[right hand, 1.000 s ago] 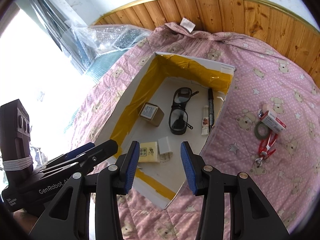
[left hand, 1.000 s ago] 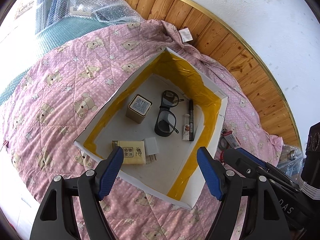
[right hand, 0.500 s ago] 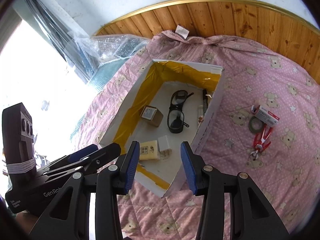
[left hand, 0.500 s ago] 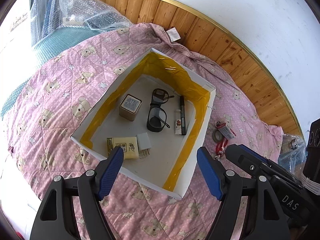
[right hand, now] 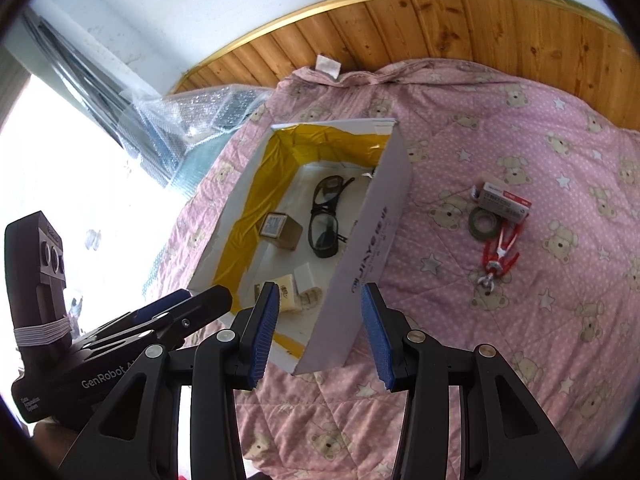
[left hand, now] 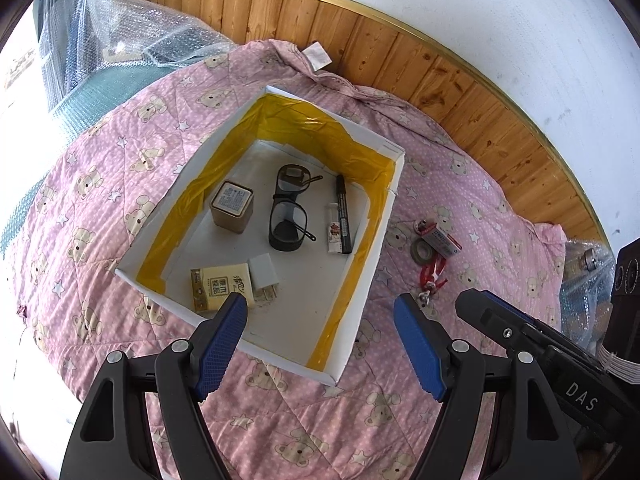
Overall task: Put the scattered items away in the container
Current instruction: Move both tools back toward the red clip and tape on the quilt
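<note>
A white box (left hand: 362,276) (right hand: 380,216) lined with yellow tape sits on the pink quilt. Inside lie a square tin (left hand: 232,207), black glasses (left hand: 287,216) (right hand: 326,216), a black marker (left hand: 343,214), a small tube (left hand: 332,232), a yellow packet (left hand: 220,286) and a white charger (left hand: 263,272). Outside, right of the box, lie a small red-and-white box (right hand: 505,201), a dark tape roll (right hand: 485,222) and a red clip (right hand: 498,256). My left gripper (left hand: 320,314) hangs open over the box's near edge. My right gripper (right hand: 320,302) is open over the box's near right wall, holding nothing.
The pink bear-print quilt (right hand: 520,340) covers the bed. Wooden panelling (left hand: 400,56) and a white wall stand behind. Bubble wrap (left hand: 132,40) lies at the far left. A wrapped object (left hand: 584,264) sits at the quilt's right edge.
Both grippers have pulled back and up from the box, so it looks smaller and farther. The right view has shifted right, bringing the box's outer wall and loose items closer to centre.
</note>
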